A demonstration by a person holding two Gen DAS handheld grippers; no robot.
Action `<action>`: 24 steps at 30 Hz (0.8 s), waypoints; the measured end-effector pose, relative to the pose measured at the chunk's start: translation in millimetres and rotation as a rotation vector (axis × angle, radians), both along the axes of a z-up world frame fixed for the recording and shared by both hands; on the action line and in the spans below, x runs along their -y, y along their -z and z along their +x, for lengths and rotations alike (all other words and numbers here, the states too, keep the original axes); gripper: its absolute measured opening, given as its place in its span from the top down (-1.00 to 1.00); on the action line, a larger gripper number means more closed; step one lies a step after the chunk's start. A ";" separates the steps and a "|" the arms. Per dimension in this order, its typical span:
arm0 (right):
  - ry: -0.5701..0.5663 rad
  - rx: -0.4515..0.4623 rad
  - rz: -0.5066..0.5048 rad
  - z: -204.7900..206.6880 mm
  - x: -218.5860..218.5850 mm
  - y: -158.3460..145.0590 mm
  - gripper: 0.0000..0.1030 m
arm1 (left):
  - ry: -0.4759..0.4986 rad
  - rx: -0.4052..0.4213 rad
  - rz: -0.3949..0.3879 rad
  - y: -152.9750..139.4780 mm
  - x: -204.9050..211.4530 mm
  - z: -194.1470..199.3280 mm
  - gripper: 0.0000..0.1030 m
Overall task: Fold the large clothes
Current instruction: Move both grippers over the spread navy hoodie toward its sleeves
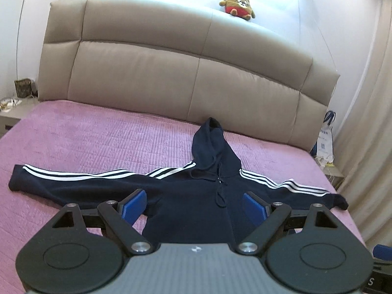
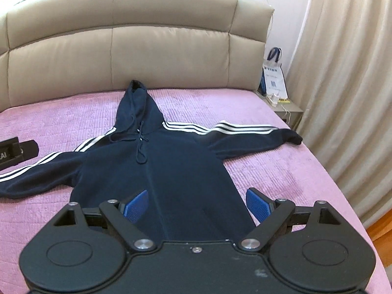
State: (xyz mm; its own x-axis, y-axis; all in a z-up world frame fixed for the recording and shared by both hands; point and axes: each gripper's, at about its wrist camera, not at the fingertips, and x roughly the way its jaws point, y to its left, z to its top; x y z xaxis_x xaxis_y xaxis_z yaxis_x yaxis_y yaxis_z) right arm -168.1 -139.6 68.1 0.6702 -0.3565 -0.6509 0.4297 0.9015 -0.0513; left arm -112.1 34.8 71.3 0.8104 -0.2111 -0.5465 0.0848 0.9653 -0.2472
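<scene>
A navy hoodie [image 1: 191, 203] with white sleeve stripes lies flat, front up, on the pink quilted bed [image 1: 85, 142], sleeves spread to both sides and hood pointing at the beige padded headboard [image 1: 183, 78]. The hood tip touches or nearly touches the headboard base.

The left claw [image 1: 194, 207] hovers over the hoodie's chest, blue pads wide apart and gripping nothing. The right claw [image 2: 197, 205] hangs above the hoodie's lower body, likewise spread wide and empty.

Only the left wrist view shows a plush toy [image 1: 237, 6] on top of the headboard, a nightstand [image 1: 12, 112] left of the headboard with small items too blurred to identify, and the full sleeve on that side of the hoodie. Only the right wrist view shows the whole curtain [image 2: 343, 73] right of the hoodie, a strip of wooden floor [image 2: 379, 225] beyond the bed edge, and a black part of the other tool left of the hoodie, cut off by the frame.

A white bag [image 2: 274, 78] with blue handles stands beside the headboard's right end; its print is unreadable. The hoodie's hem is hidden behind both claw bodies.
</scene>
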 end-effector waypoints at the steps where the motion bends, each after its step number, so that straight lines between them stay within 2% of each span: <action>1: -0.006 0.004 -0.005 1.3 -2.2 1.2 -0.99 | -0.010 -0.002 -0.004 0.3 -2.8 1.4 -0.71; 6: -0.015 -0.002 0.001 1.8 5.9 22.4 -0.99 | -0.063 -0.022 0.014 8.3 -0.8 16.7 -0.71; 9: 0.013 -0.011 0.038 9.5 24.4 41.1 -0.99 | -0.038 -0.024 0.028 13.7 12.1 22.4 -0.70; 13: 0.004 -0.049 0.099 27.1 43.2 64.0 -0.99 | -0.034 -0.015 0.086 19.4 29.1 23.6 -0.70; 19: -0.019 -0.067 0.056 36.4 57.9 79.8 -0.99 | -0.031 -0.043 0.063 33.6 46.9 36.2 -0.70; 24: -0.009 -0.109 0.075 48.1 76.1 101.6 -0.99 | -0.025 -0.053 0.112 45.8 66.3 46.0 -0.70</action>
State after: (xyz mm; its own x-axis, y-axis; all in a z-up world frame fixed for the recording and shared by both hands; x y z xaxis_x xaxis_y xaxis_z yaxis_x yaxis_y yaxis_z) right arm -120.0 -215.7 -33.5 0.5968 -0.2985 -0.7448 0.4170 0.9084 -0.0299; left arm -66.1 -31.6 25.5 0.7842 -0.1263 -0.6075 0.0500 0.9888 -0.1410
